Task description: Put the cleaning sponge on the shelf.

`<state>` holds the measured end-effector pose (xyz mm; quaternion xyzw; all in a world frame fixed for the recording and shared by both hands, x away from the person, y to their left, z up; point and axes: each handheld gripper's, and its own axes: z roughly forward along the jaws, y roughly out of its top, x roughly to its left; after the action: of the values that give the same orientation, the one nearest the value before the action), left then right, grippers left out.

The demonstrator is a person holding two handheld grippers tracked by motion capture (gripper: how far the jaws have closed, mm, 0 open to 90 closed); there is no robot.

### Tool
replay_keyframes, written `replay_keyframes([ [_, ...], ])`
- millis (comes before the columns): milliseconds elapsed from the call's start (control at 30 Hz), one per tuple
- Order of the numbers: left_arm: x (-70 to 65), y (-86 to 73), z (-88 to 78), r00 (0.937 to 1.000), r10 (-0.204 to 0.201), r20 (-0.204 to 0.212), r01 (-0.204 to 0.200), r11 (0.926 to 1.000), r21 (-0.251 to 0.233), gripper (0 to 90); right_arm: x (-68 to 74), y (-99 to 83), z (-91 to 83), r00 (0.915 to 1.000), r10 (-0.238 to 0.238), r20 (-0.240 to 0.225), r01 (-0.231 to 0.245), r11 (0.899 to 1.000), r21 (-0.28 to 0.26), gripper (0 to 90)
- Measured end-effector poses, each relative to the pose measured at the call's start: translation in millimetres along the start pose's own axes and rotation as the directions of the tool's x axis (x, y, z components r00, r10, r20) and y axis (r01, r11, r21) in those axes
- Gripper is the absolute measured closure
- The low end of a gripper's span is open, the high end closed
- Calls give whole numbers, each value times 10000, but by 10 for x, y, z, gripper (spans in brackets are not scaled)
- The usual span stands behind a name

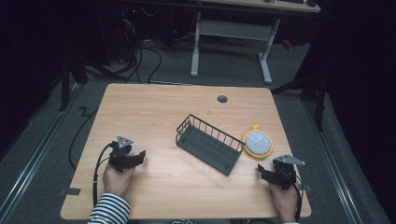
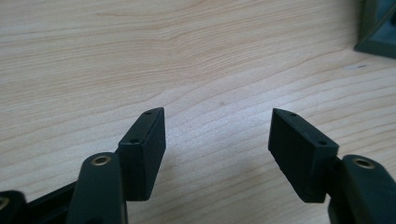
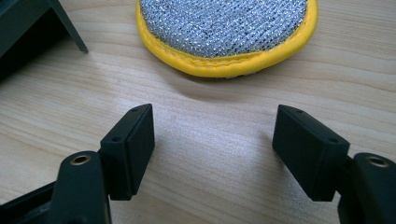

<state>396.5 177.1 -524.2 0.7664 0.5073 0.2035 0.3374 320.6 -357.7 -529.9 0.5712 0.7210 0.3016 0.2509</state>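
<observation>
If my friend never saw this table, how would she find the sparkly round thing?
Start at the wooden table and find the dark wire basket lying slanted near its middle. Just off the basket's right end, close in front of the right gripper, lies a round scrubbing pad. Nothing else there has its glittery silver top and bright yellow rim.

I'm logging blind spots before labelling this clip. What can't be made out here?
- Scrubber pad, right gripper view: far half cut off by the top edge; its underside is hidden.
- Wire basket, left gripper view: just a corner, cut off at the frame's edge.
- Basket's contents, high view: too dark and small to tell.
- Under the far desk, high view: cables lost in shadow.
</observation>
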Motion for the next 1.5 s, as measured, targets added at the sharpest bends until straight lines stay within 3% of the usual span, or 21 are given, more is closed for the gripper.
replay_keyframes([
  [67,2,-16,40,10000,16,-18,-16,10000,84,364,0,4,4,10000,-8,-7,8,10000,2,295],
  [267,-25,-84,87,9998,83,-181,-88,9995,-308,332,-14,12,11,9999,24,-119,-24,10000,9,298],
  [467,-40,-82,91,9996,9,-276,-18,9995,-320,322,13,10,11,9998,148,160,-148,9999,-9,297],
  [567,-36,-83,89,9997,17,-230,-24,9996,-298,318,19,25,-13,9998,129,119,-131,9998,157,380],
  [633,-36,-83,89,9997,18,-230,-25,9996,-299,317,36,50,-29,9999,88,79,-91,9995,310,380],
  [733,-36,-83,89,9997,17,-227,-24,9996,-298,317,40,101,-86,9998,166,-98,-165,9998,67,385],
  [1000,-37,-83,90,9998,5,-215,-12,9995,-312,314,-40,321,-180,9985,252,-481,-261,9995,-178,417],
  [1067,-33,-83,89,9998,-14,-177,9,9995,-310,312,-102,455,-197,9978,150,-653,-172,9993,-327,444],
  [1200,-29,-83,88,9999,-37,-149,32,9995,-315,310,-169,596,-183,9961,383,-793,-407,9987,-295,453],
  [1400,-23,-83,86,9999,-68,-106,64,9995,-319,313,-330,856,-49,9901,938,-1047,-911,9954,305,435],
  [1433,-23,-83,86,9999,-73,-105,69,9995,-321,313,-395,921,40,9918,1004,-794,-957,9935,617,429],
  [1500,-23,-83,86,9999,-73,-102,70,9995,-320,312,-437,944,87,9896,1206,-788,-1144,9903,787,426],
])
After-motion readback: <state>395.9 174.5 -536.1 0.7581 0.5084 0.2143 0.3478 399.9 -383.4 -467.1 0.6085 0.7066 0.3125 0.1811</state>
